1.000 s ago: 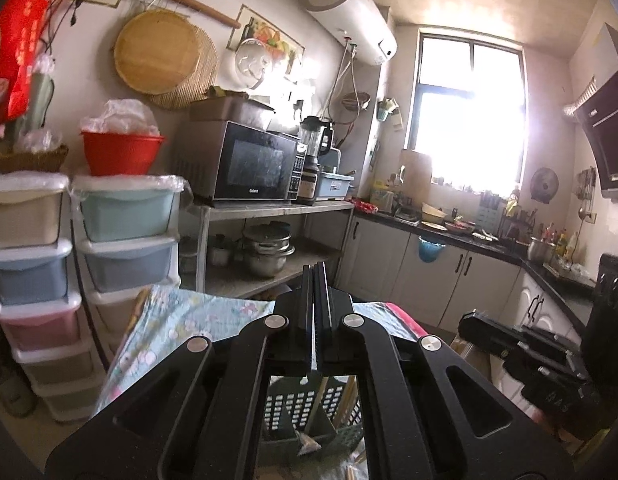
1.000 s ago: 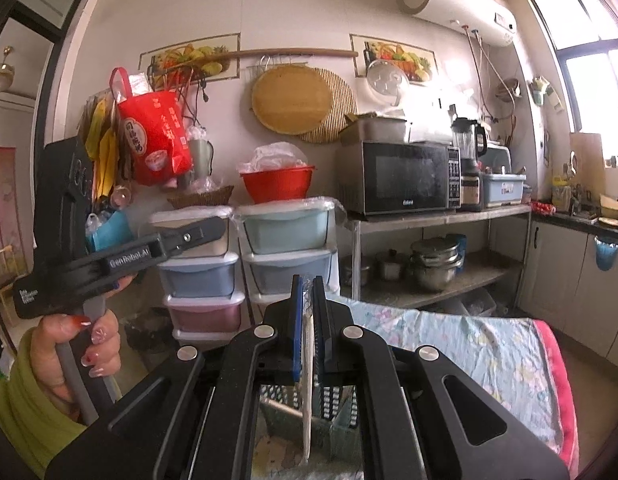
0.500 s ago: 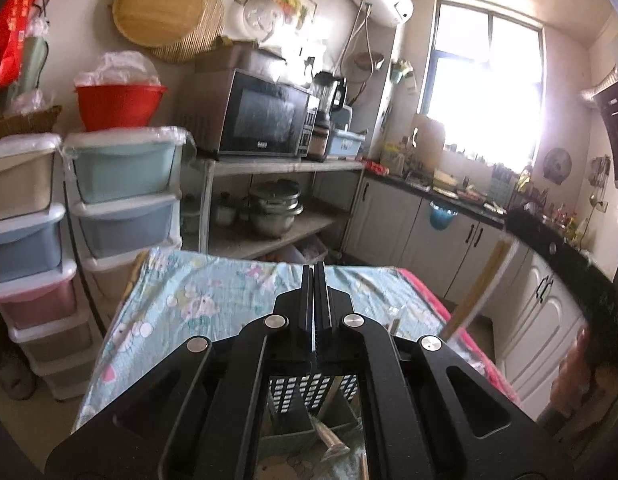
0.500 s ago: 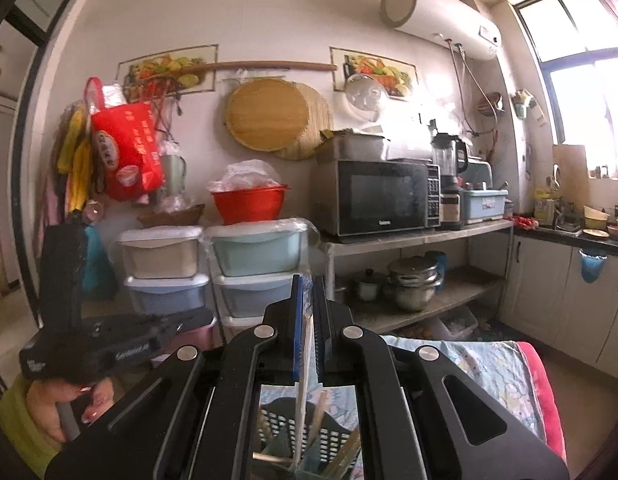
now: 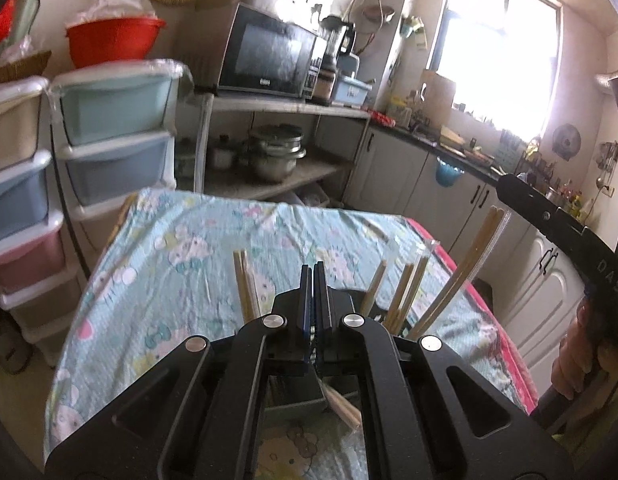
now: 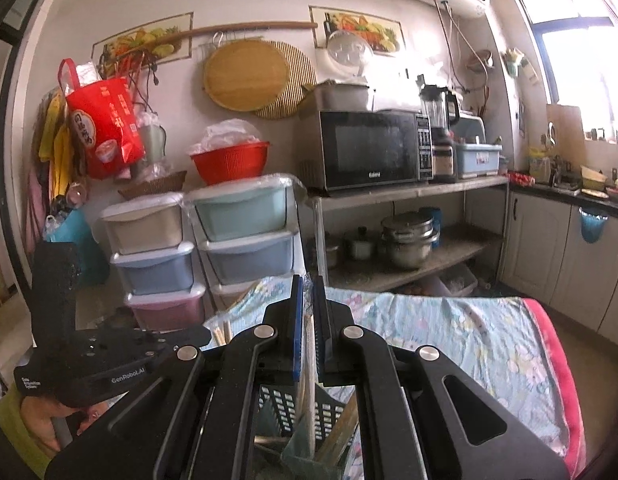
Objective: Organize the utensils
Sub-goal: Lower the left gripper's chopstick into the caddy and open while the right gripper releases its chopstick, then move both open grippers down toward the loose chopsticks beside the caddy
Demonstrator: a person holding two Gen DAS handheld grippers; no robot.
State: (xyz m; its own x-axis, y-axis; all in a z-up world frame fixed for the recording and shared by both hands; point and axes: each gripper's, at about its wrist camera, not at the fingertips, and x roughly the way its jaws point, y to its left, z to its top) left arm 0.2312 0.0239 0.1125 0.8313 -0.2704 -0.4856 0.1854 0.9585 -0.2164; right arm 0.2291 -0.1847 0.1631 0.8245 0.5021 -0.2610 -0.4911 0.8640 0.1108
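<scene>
While a table draped in a pale blue cartoon-print cloth (image 5: 181, 264) is spread ahead of and beneath both grippers, a slotted green utensil basket (image 6: 305, 412) is seen standing on it, directly under the fingers. Bundles of wrapped chopsticks (image 5: 405, 296) are stood on end in the basket, just beyond the left gripper (image 5: 313, 292), whose jaws are pressed fully together with nothing between them. The right gripper (image 6: 308, 320) is clamped on one wrapped pair of chopsticks (image 6: 309, 364), held upright with its lower end down inside the basket. One more wrapped pair (image 5: 343, 404) is seen lying slanted below the left gripper.
</scene>
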